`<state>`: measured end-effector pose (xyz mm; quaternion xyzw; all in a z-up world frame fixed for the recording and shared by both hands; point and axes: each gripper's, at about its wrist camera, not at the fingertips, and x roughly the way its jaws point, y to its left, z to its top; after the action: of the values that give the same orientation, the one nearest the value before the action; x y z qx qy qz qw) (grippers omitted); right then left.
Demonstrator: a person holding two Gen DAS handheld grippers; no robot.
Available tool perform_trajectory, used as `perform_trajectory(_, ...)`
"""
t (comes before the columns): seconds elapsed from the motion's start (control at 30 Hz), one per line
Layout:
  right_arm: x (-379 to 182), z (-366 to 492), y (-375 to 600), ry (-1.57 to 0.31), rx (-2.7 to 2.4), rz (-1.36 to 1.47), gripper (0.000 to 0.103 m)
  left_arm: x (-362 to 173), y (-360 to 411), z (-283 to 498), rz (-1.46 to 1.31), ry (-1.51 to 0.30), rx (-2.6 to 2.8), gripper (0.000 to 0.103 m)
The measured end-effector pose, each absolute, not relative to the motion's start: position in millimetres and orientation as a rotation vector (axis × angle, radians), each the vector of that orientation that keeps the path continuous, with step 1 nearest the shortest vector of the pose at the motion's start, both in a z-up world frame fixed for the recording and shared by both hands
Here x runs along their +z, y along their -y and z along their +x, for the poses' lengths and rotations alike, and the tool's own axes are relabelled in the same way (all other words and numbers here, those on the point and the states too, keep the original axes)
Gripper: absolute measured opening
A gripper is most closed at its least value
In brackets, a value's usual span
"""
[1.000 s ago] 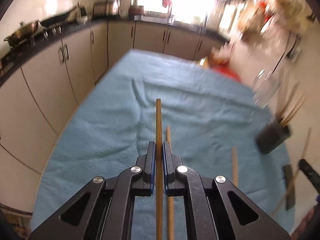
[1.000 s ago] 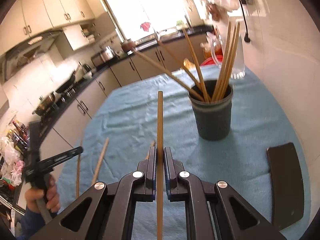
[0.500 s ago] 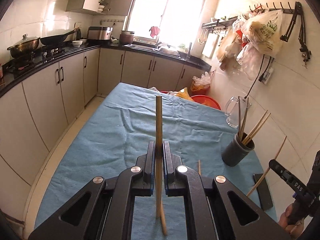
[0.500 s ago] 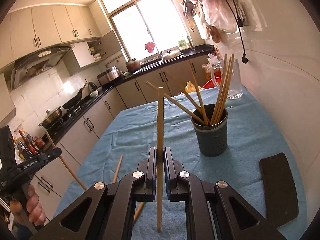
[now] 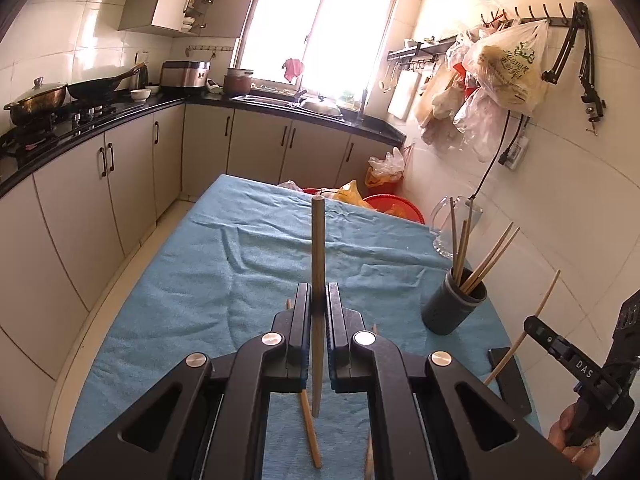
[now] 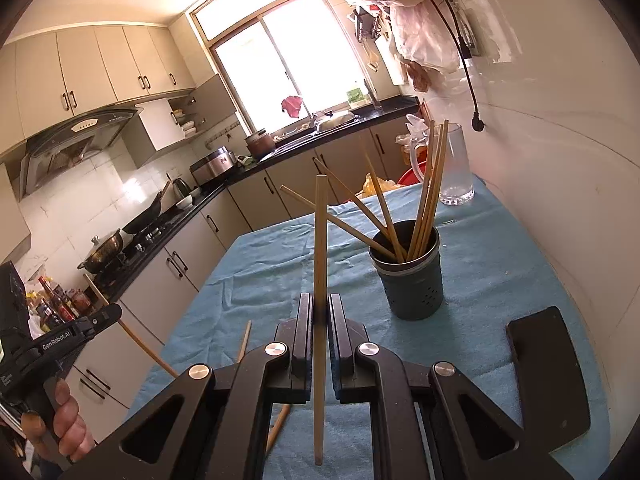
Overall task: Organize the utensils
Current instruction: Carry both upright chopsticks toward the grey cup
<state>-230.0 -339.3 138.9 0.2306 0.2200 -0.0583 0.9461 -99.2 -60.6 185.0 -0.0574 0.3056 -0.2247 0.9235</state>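
Observation:
My left gripper (image 5: 318,292) is shut on a wooden chopstick (image 5: 318,248) and holds it above the blue cloth. My right gripper (image 6: 320,304) is shut on another wooden chopstick (image 6: 320,240), also raised. A dark grey utensil cup (image 6: 412,280) with several chopsticks stands ahead and right of the right gripper; it also shows in the left wrist view (image 5: 454,304) at the right. Loose chopsticks (image 5: 310,428) lie on the cloth under the left gripper, and others (image 6: 244,340) show left of the right gripper.
The table is covered by a blue towel (image 5: 248,264). A flat black object (image 6: 548,376) lies on its right side. A clear glass jug (image 6: 454,168) stands at the far right by the wall. Kitchen cabinets (image 5: 120,184) run along the left.
Both grippers have lifted and tilted up with their chopsticks, so the views show more of the kitchen. The cup now sits farther below.

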Motion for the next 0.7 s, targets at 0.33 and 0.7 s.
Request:
perform_trajectory(0.33,149.9,-241.8,339.1,-0.417,-0.118,0.468,0.008,193.4,67.0,-113.5,-0.100,-0.597,-0.479,0.006)
perform_trajectory(0.7,159.3,-257.2,335.7,-0.390,-0.116,0.459,0.008,197.1,76.1,-134.3,-0.061,-0.580,-0.503,0.006)
